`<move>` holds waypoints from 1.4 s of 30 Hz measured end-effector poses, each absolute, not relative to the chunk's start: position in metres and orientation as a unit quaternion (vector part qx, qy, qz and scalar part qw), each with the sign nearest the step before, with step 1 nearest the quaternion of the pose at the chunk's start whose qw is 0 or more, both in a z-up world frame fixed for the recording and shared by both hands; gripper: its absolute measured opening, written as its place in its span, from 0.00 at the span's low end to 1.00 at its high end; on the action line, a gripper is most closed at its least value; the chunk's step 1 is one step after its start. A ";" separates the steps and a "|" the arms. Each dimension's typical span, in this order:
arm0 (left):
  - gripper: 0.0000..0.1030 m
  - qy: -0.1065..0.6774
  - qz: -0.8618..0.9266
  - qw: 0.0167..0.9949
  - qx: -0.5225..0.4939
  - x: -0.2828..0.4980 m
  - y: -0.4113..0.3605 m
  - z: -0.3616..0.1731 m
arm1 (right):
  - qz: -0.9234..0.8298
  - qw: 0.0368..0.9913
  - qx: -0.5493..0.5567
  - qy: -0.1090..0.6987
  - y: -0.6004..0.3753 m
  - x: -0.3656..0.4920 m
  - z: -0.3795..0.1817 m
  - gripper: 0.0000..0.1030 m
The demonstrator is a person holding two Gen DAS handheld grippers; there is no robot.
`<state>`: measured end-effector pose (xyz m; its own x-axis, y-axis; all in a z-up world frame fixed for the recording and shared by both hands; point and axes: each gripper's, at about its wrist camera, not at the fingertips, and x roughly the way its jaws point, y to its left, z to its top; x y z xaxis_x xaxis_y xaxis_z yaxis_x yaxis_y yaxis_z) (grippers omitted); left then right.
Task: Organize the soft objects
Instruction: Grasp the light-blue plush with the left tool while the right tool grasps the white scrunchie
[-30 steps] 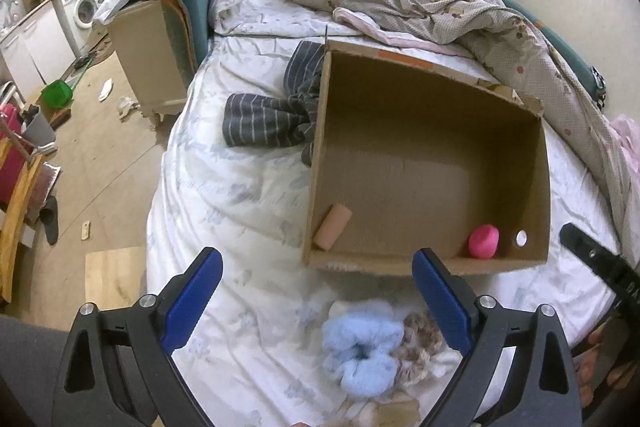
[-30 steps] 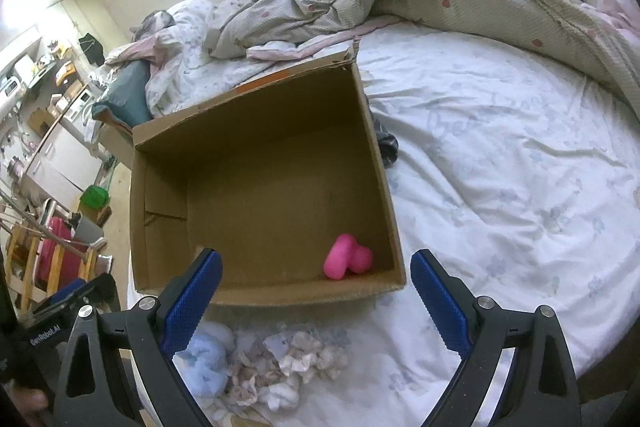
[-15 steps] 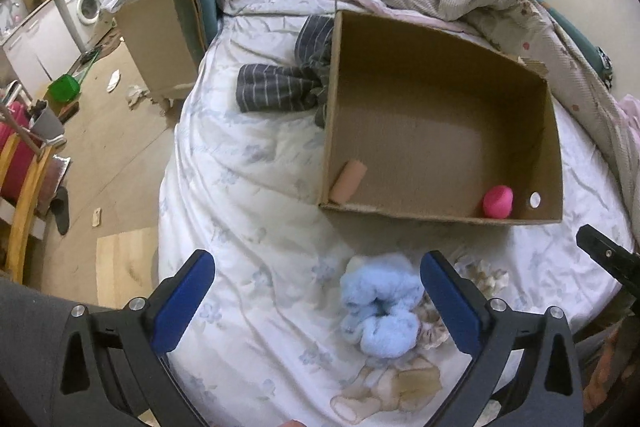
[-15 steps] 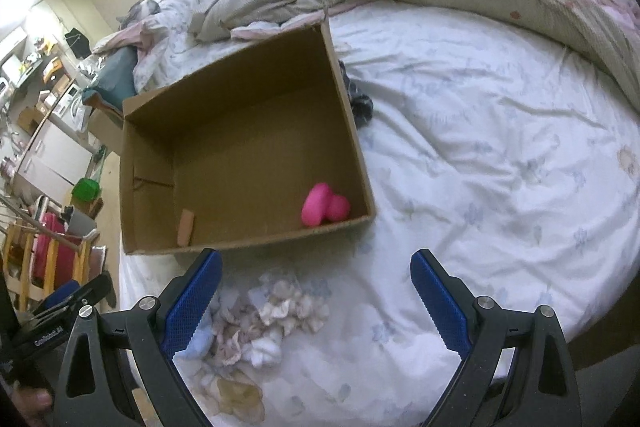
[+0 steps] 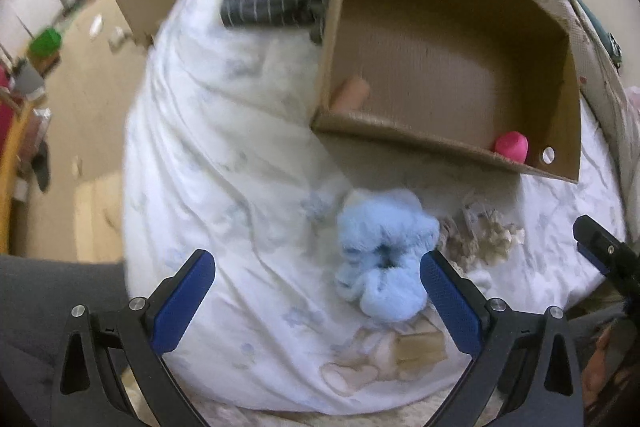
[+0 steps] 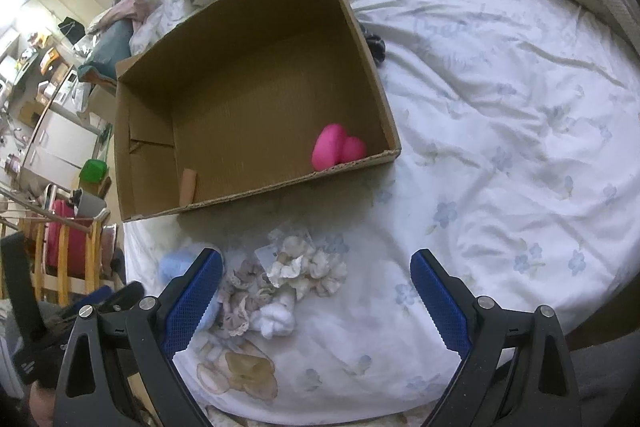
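Left gripper (image 5: 316, 291): jaws spread wide, holding nothing, hanging above the bed (image 5: 240, 187). The blue fluffy scrunchie (image 5: 382, 259) lies on the sheet inside the gap between its fingers but off centre, close against the right-hand blue pad (image 5: 450, 303) and well clear of the left-hand one. The piece is a soft ring with no marked long axis; its central hole faces upward.

Right gripper (image 6: 316, 295): jaws likewise wide and empty. Between its fingers, nearer the left-hand pad, lies the heap of cream and grey scrunchies (image 6: 288, 279); the blue scrunchie shows only partly, behind that same pad.

Judgement: the left gripper is the nearer to the blue scrunchie, and a small shift to its right would centre the piece before closing.

Beyond both heaps, the cardboard box (image 6: 128, 131) stands open-topped on the bed, its near wall just past the scrunchies. It holds a pink soft item (image 6: 338, 147) in the near right corner and a tan roll (image 6: 188, 185) at the near left. A striped dark cloth (image 5: 268, 5) lies beside the box's left wall.
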<state>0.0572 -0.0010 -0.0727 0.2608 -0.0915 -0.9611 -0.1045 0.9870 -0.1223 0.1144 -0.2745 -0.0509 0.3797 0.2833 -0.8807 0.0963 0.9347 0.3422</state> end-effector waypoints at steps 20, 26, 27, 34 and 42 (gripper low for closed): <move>0.20 0.669 -0.077 0.735 -0.081 0.077 -0.048 -0.134 | 0.070 0.791 0.196 0.575 -0.270 0.125 -0.065 0.98; 0.14 0.650 -0.077 0.747 -0.116 0.067 -0.023 -0.094 | 0.067 0.788 0.206 0.577 -0.274 0.127 -0.067 0.98; 0.14 0.641 -0.074 0.755 -0.114 0.065 -0.017 -0.081 | 0.067 0.786 0.214 0.576 -0.277 0.127 -0.067 0.98; 0.14 0.614 -0.066 0.777 -0.124 0.059 0.014 -0.033 | 0.073 0.766 0.260 0.583 -0.286 0.131 -0.075 0.98; 0.14 0.615 -0.063 0.776 -0.124 0.053 0.004 -0.054 | 0.081 0.724 0.261 0.634 -0.276 0.131 -0.106 0.82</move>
<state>0.0534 0.0039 -0.0536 0.2346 -0.2503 -0.9393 -0.0544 0.9614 -0.2698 0.1314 -0.2763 -0.1064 0.1837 0.4490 -0.8744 0.2138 0.8500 0.4814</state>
